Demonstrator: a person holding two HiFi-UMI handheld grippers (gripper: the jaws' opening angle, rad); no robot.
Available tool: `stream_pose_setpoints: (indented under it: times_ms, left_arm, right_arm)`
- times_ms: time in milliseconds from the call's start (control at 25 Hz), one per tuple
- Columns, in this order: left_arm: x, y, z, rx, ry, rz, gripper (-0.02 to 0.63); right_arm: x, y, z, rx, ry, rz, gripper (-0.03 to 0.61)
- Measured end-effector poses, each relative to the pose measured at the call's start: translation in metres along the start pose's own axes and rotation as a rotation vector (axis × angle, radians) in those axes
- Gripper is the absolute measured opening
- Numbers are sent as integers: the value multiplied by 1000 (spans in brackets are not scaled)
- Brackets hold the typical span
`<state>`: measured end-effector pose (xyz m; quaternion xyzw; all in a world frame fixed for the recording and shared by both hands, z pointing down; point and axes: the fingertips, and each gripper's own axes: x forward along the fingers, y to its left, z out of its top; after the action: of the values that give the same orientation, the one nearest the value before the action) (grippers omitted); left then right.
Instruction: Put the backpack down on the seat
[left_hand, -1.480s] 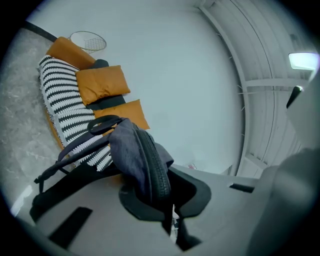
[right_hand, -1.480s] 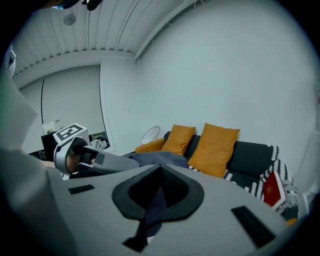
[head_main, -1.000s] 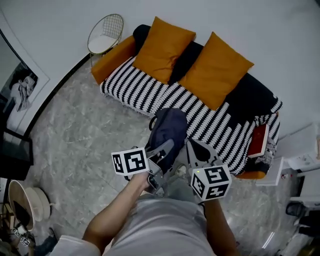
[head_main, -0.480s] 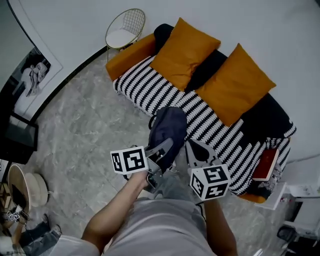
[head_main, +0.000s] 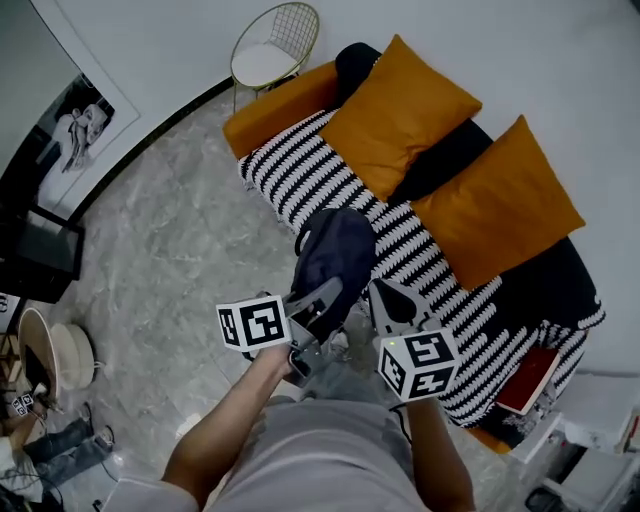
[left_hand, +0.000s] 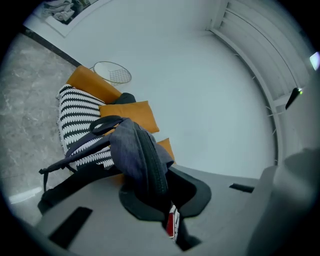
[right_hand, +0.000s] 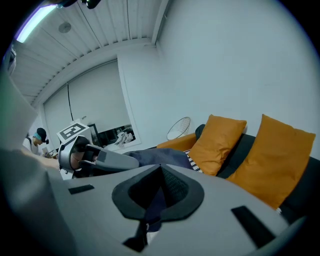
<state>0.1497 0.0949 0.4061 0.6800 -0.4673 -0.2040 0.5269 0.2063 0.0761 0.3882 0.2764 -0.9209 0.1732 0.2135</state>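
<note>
I have my left tool (head_main: 322, 297) clamped on the dark blue backpack (head_main: 336, 247), its jaws pinched tight on the fabric beside the zip (left_hand: 152, 165). My right tool (head_main: 388, 300) is likewise closed on a fold of it. The backpack hangs between the two tools. In the head view it lies over the front edge of the black-and-white striped sofa seat (head_main: 300, 175), below two orange cushions (head_main: 400, 110). Grey marble floor (head_main: 170, 250) spreads to the left.
</note>
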Motion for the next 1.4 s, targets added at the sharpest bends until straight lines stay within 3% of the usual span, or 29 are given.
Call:
stream_pose_setpoints:
  times_ms: [400,800,1080,1400]
  left_arm:
    - [45,8,54,29,-57,42,8]
    - [64,17,99,53,-90,67,8]
    - [76,39,137,38,-102,63,8]
    - [94,78,202,19,-54,41,8]
  right_arm:
    - [49,-39,36,-18,-8,76,2]
    - [88,-48,69,-42,-43,123,2]
    - [130,-54,86,-52,-35,131,2]
    - [203,-60,115,-42,-2,91,2]
